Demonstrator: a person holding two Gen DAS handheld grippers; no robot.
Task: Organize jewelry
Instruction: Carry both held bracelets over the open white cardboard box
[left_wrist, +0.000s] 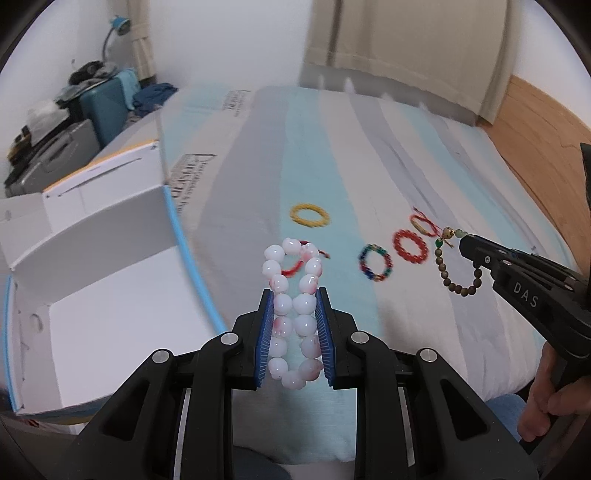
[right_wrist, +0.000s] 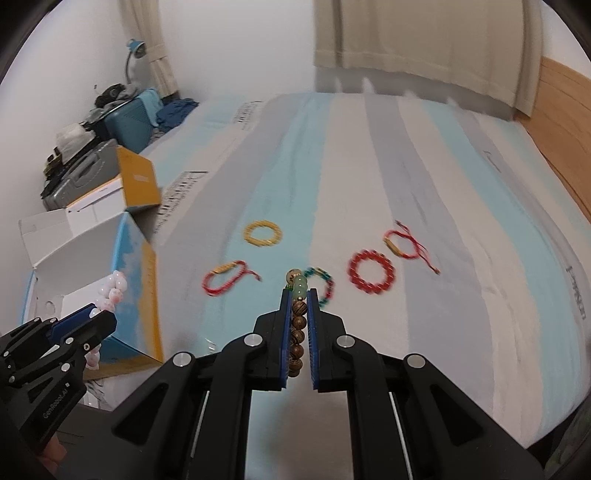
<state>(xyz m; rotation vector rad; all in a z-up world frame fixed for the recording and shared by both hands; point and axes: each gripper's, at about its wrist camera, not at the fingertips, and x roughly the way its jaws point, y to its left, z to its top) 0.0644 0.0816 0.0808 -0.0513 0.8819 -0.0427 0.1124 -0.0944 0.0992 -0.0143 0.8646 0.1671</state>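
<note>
My left gripper (left_wrist: 294, 295) is shut on a white-and-pink bead bracelet (left_wrist: 292, 314), held above the bed beside the open white box (left_wrist: 92, 325). My right gripper (right_wrist: 298, 295) is shut on a brown wooden bead bracelet (right_wrist: 297, 325) with green and gold beads at its tip; it hangs from the right gripper in the left wrist view (left_wrist: 458, 266). On the striped bedsheet lie a yellow bracelet (right_wrist: 261, 233), a red string bracelet (right_wrist: 223, 282), a multicolour bead bracelet (right_wrist: 325, 286), a red bead bracelet (right_wrist: 371, 276) and a second red string bracelet (right_wrist: 404, 245).
The box (right_wrist: 110, 258) has blue and yellow outer walls and stands at the bed's left edge. Suitcases and clutter (right_wrist: 110, 122) are beyond it by the wall. A wooden headboard (right_wrist: 561, 110) bounds the bed on the right. Curtains (right_wrist: 424, 44) hang at the far end.
</note>
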